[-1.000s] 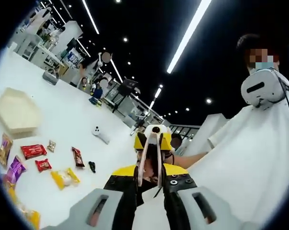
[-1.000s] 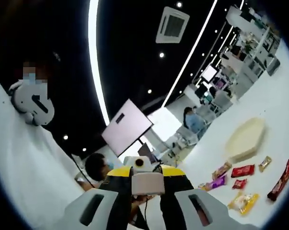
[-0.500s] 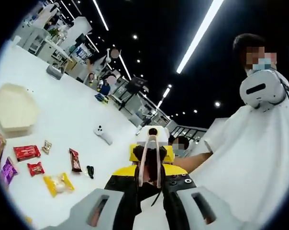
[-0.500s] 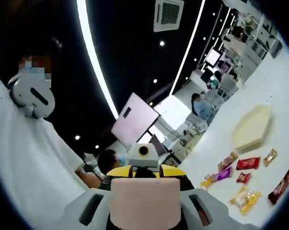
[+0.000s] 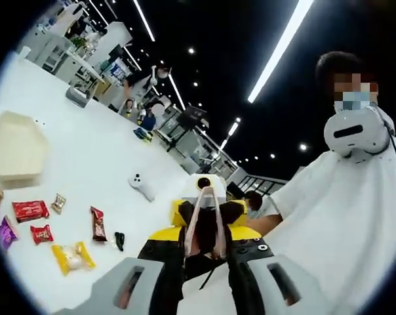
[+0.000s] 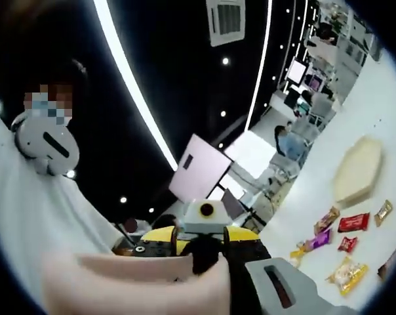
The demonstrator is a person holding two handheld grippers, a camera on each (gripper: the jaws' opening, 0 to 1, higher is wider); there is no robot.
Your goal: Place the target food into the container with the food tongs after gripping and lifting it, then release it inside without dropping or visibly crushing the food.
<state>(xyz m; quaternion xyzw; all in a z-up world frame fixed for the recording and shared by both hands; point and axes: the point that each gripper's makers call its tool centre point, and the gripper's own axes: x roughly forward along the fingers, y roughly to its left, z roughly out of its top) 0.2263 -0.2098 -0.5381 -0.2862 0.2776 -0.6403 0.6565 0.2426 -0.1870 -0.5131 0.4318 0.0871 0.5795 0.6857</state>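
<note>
Nearest in the left gripper view, your left tool [image 5: 204, 266] stands with its grey jaws spread wide and nothing between them. Just past them your right tool [image 5: 203, 244] faces back at you, yellow and black, clenched on the food tongs [image 5: 204, 220]. The tongs' pale arms rise together in front of it. In the right gripper view the same tongs [image 6: 139, 282] lie as a blurred pink band across the bottom, right at the right tool [image 6: 198, 279], with the left tool [image 6: 202, 248] just behind them.

Both tools are up off the white desk [image 5: 99, 157], well apart from the food. Nothing in the frames marks which packet is the target. A yellow packet [image 5: 70, 256] lies closest to the desk's near edge. A brown bar [image 5: 96, 223] lies beside it, with a small black item [image 5: 118, 240] next to that. Then come two red packets [image 5: 29, 210] and a small gold one [image 5: 57, 202]. A purple packet [image 5: 4, 231] lies off to their side.

Farther in from that edge sits the cream, six-sided container [image 5: 18, 147], apart from the packets. A small white device [image 5: 142, 186] lies alone towards the far edge.
</note>
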